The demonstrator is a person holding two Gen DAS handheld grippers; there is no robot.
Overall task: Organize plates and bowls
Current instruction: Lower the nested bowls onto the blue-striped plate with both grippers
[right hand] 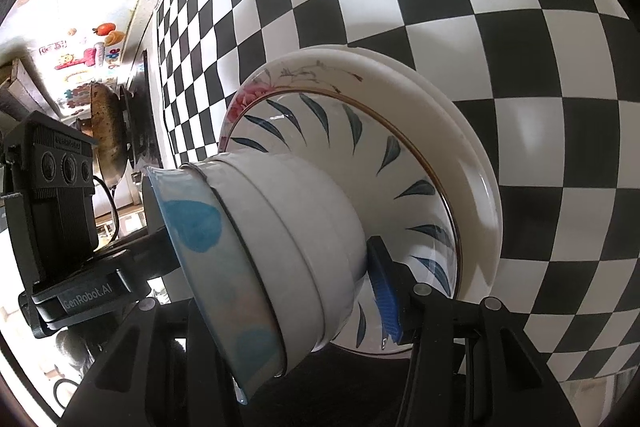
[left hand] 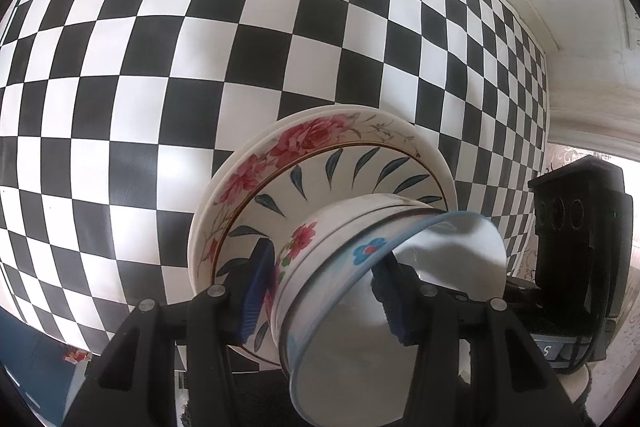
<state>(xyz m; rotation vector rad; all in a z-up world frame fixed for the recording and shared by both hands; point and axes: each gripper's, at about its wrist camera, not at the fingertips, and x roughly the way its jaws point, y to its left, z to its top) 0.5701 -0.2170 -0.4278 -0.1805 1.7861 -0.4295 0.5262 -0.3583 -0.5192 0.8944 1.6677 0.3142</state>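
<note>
A stack of dishes sits on the checkered tablecloth (left hand: 160, 67). White plates lie at the bottom, then a rose-patterned plate (left hand: 312, 137) and a blue-leaf dish (left hand: 332, 167). Nested bowls top the stack: a pink-flower bowl (left hand: 304, 239) and a blue-rimmed bowl (left hand: 360, 339). My left gripper (left hand: 324, 301) is shut on the nested bowls' wall, one blue pad (left hand: 256, 291) outside and the other inside. In the right wrist view my right gripper (right hand: 272, 267) clamps the opposite wall of the nested bowls (right hand: 304, 227). Its outer pad (right hand: 384, 287) shows; the bowls hide the inner finger.
The right gripper's black body (left hand: 580, 247) stands at the right of the left wrist view, and the left gripper's body (right hand: 60, 187) at the left of the right wrist view. A dark wok (right hand: 106, 135) sits on a stove past the table's edge, near a wall.
</note>
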